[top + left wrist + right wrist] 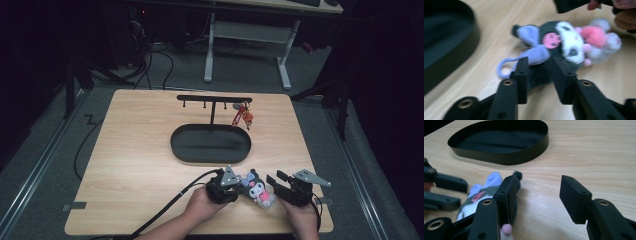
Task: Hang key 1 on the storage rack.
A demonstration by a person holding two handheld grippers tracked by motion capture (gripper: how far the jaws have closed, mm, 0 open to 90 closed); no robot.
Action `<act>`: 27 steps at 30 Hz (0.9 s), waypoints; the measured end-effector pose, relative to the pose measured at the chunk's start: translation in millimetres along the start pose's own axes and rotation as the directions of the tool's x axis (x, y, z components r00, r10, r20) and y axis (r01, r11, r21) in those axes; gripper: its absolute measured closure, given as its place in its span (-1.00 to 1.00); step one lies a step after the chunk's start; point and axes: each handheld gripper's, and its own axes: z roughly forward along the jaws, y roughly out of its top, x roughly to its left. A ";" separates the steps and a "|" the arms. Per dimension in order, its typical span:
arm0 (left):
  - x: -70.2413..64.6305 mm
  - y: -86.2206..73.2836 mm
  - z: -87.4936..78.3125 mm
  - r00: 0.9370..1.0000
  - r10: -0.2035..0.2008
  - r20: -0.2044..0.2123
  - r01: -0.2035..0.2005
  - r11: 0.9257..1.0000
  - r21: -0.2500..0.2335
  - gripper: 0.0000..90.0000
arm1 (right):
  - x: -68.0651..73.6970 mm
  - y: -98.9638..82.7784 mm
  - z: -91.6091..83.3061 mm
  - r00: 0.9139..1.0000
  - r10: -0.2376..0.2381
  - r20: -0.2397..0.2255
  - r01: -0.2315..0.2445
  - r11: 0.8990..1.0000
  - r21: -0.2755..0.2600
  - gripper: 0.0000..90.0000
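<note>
A small plush keychain [257, 190] with a dark hood, white face, lilac ears and pink parts lies on the wooden table near the front edge. Its lilac loop [504, 67] rests flat on the wood. My left gripper [242, 186] reaches it from the left. In the left gripper view its jaws [540, 65] stand apart with the toy's dark body [571, 42] between and just beyond them, not squeezed. My right gripper [275, 181] is on the toy's right, open, with bare wood between its jaws [537, 182]. The plush [481, 192] lies beside its left jaw.
A black oval tray [172, 142] sits mid-table behind the toy. From it rises a black T-shaped hook rack [214, 98], with a red charm [241, 117] hanging near its right end. A person's hands hold both grippers at the front edge.
</note>
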 end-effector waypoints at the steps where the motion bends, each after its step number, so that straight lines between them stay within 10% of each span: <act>1: 4.7 -2.5 -5.0 1.000 -0.002 -0.017 0.002 1.000 -0.003 0.39 | -0.8 -0.5 -0.6 1.000 -0.001 0.006 0.001 1.000 0.000 0.07; 11: 66.5 -42.9 -82.2 0.972 -0.097 -0.215 0.095 0.995 -0.018 0.12 | -4.6 -3.2 -1.7 0.999 -0.022 0.031 0.023 0.999 -0.028 0.07; 18: 107.3 -80.3 -147.2 0.927 -0.161 -0.338 0.162 0.986 -0.026 -0.02 | -4.0 -4.6 1.7 0.998 -0.044 0.041 0.046 0.999 -0.029 0.04; 24: 121.3 -106.1 -163.5 0.893 -0.137 -0.428 0.176 0.983 0.052 -0.15 | -3.9 -4.3 5.0 0.996 -0.064 0.063 0.066 0.998 -0.021 -0.01; 27: 122.3 -113.6 -165.7 0.892 -0.165 -0.422 0.195 0.980 0.028 -0.19 | -3.0 -3.6 6.8 0.994 -0.076 0.077 0.077 0.997 -0.009 -0.03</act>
